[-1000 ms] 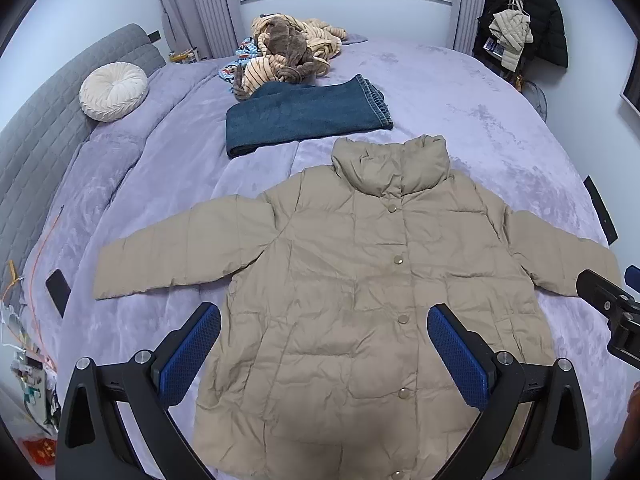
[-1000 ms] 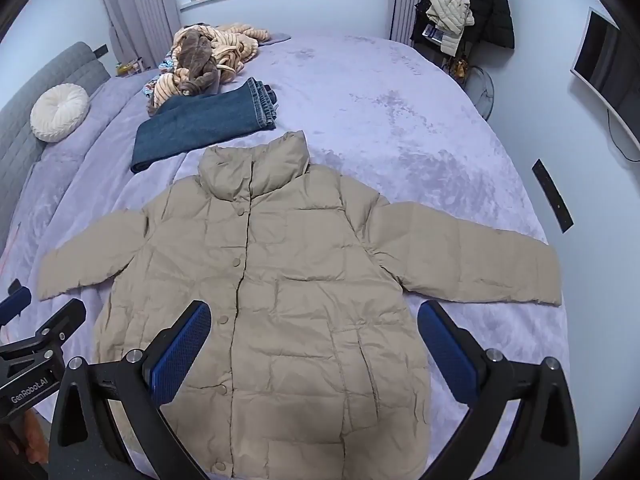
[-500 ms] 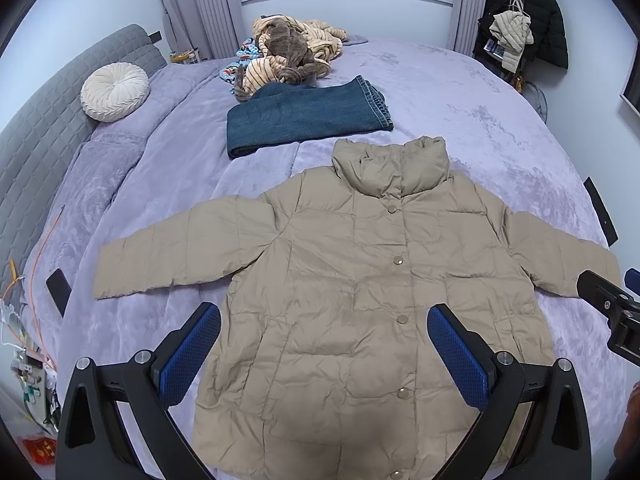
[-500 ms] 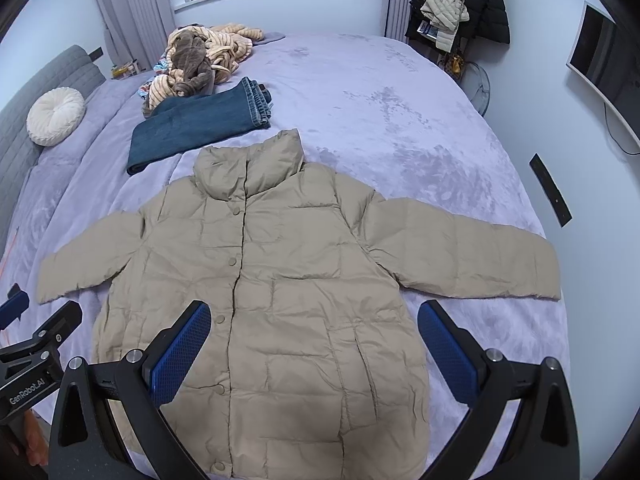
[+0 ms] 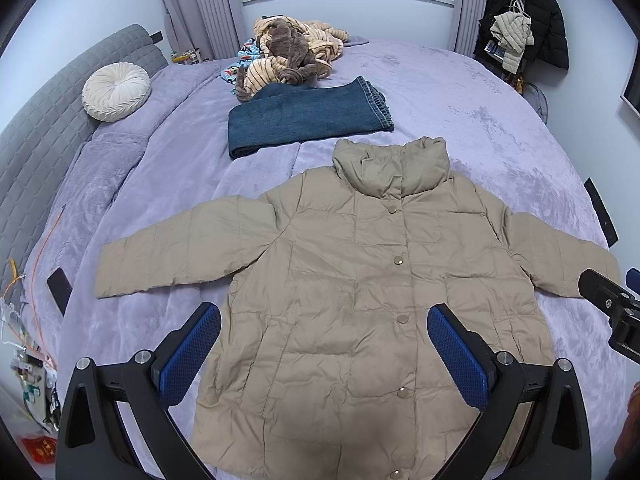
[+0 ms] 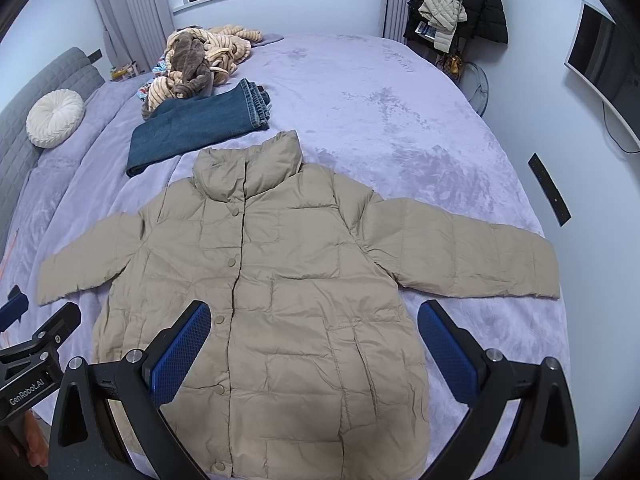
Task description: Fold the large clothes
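One beige puffer jacket [image 5: 360, 300], buttoned, flat on the purple bed [image 5: 500, 120], sleeves spread. Folded jeans [image 5: 304, 116] beyond its collar. Left gripper [image 5: 324, 350] and right gripper [image 6: 314, 346]: jaws wide, holding nothing

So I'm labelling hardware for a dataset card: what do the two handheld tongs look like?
Both match: the left tongs and right tongs have black, angular plastic finger arms with triangular cutouts, silver screw heads at the joints, and blue textured pads on the inner faces. The left unit's body carries white "GenRobot.AI" lettering. No cables or sleeves show.
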The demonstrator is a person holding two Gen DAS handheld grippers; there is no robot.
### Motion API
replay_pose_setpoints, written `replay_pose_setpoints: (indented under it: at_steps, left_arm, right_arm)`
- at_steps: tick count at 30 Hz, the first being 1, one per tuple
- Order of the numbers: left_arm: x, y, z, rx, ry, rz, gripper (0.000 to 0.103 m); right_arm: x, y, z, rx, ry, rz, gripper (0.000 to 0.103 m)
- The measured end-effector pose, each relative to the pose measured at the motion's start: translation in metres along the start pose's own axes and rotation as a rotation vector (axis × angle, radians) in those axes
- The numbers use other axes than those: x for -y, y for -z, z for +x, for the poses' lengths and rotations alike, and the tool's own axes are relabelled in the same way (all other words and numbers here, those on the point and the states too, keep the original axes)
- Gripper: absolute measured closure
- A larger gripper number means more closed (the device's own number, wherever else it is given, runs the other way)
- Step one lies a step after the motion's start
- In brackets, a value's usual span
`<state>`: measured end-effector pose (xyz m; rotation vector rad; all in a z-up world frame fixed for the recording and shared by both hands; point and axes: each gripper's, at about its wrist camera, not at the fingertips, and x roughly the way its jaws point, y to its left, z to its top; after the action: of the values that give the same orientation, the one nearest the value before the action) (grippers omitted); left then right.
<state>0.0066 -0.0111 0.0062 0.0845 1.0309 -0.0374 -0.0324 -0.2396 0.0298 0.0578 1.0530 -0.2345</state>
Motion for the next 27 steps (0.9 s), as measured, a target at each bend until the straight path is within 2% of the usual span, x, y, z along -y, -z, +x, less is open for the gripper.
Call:
replay_pose_setpoints:
  at_steps: [27]
  left_arm:
    - [0.0001,0.0007,0.0000,0.000,-0.001,0.000,0.000]
  right_arm:
    - [0.0023,-0.0002,-0.0003,0.001,0.000,0.003,0.000]
